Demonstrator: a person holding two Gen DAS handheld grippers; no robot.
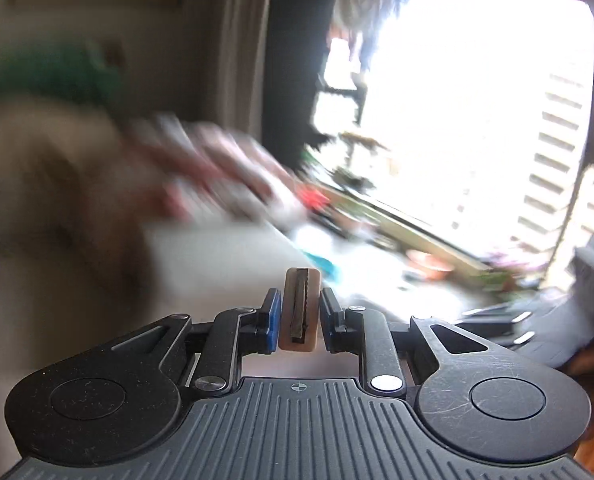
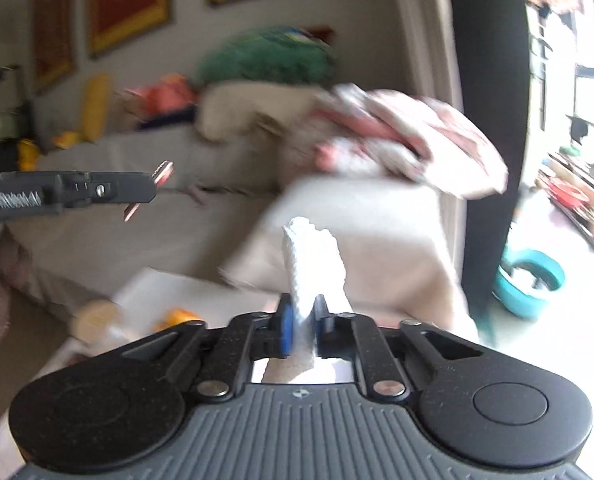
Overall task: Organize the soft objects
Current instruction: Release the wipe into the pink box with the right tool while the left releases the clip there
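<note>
My left gripper (image 1: 299, 314) is shut on a flat tan piece (image 1: 300, 308) with a dark strip down its middle, its blue pads (image 1: 273, 320) pressing both sides. In the right wrist view the same left gripper (image 2: 159, 178) reaches in from the left edge, with the pinkish piece (image 2: 164, 170) at its tip. My right gripper (image 2: 305, 318) is shut on a white knitted cloth (image 2: 313, 260) that stands up between its fingers. Both views are blurred.
A beige covered sofa (image 2: 137, 216) carries a green plush cushion (image 2: 265, 60), a cream cushion (image 2: 249, 108) and a pink patterned pillow (image 2: 417, 140). A white box (image 2: 165, 284) with an orange item (image 2: 179, 315) sits below. A teal bowl (image 2: 531, 280) stands on the floor by the bright window (image 1: 477, 100).
</note>
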